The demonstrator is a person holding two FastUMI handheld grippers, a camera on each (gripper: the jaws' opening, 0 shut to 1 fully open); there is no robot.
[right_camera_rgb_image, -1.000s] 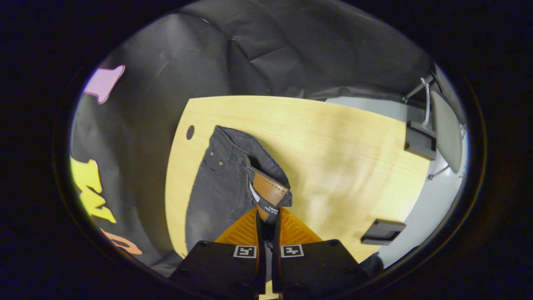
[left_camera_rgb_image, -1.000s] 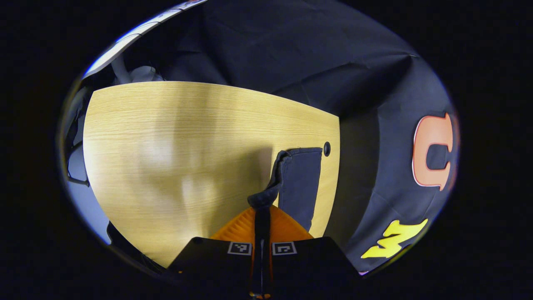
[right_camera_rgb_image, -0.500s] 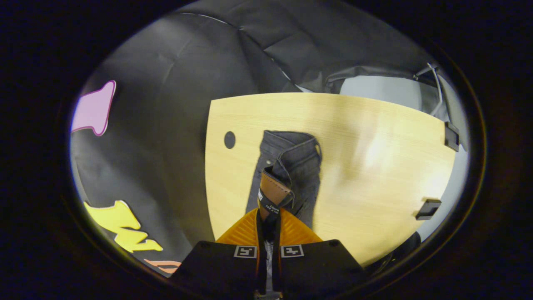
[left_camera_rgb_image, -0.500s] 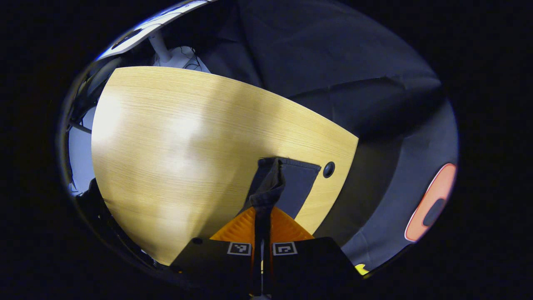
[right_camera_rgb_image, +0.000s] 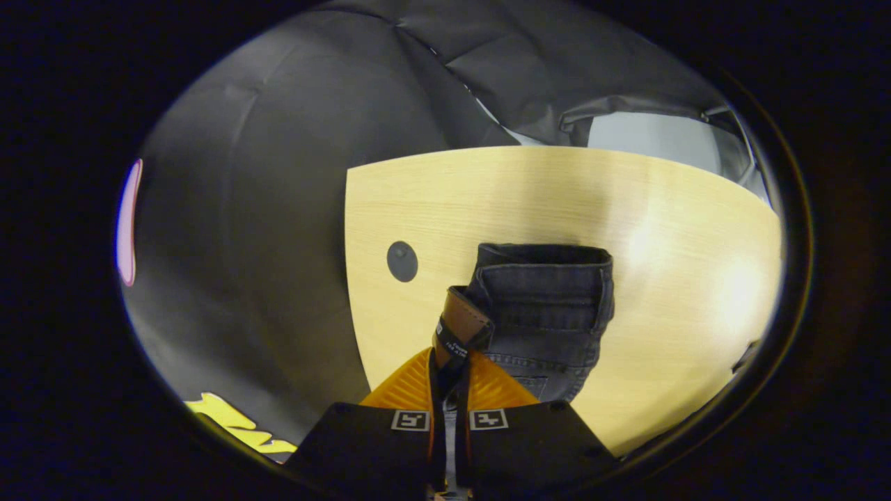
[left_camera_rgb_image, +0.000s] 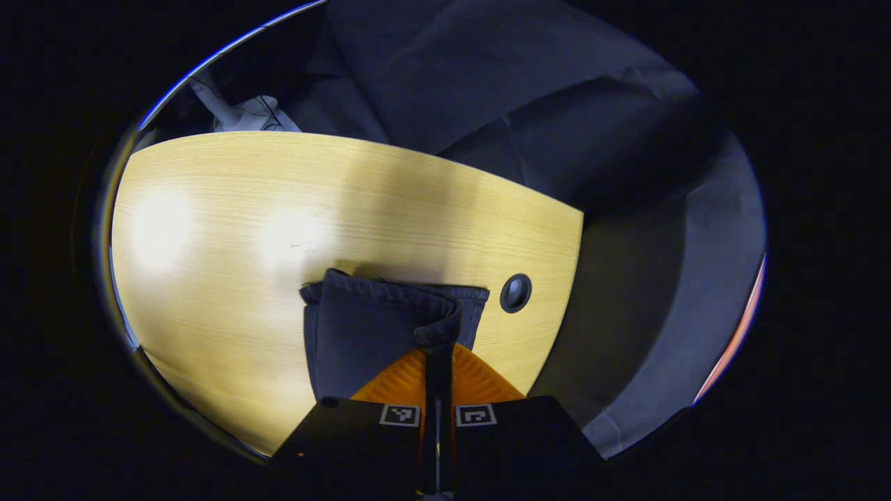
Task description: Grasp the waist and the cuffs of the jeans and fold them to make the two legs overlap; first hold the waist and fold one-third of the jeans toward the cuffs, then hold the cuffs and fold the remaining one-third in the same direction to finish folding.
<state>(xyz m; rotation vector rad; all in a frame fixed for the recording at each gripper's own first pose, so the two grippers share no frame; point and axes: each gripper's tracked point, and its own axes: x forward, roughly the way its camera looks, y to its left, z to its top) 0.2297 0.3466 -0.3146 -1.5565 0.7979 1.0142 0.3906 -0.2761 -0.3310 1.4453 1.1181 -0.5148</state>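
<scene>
Dark jeans lie on the light wooden table. In the left gripper view, my left gripper is shut on a bunched edge of the cuffs, whose cloth spreads to the left of the orange fingers. Over in the right gripper view, my right gripper is shut on the waist, pinching the band with the brown leather patch. The doubled waistband lies flat just beyond and to the right of it.
A round cable hole sits in the table close to the cuffs; the same hole lies left of the waist. The table's side edge runs near both grippers, with the black cloth wall beyond. White gear stands behind the far corner.
Both grippers have swung round with the denim still pinched. The cuffs now spread wide to the left of my left gripper, and the waist has turned so its band lies square across the table.
</scene>
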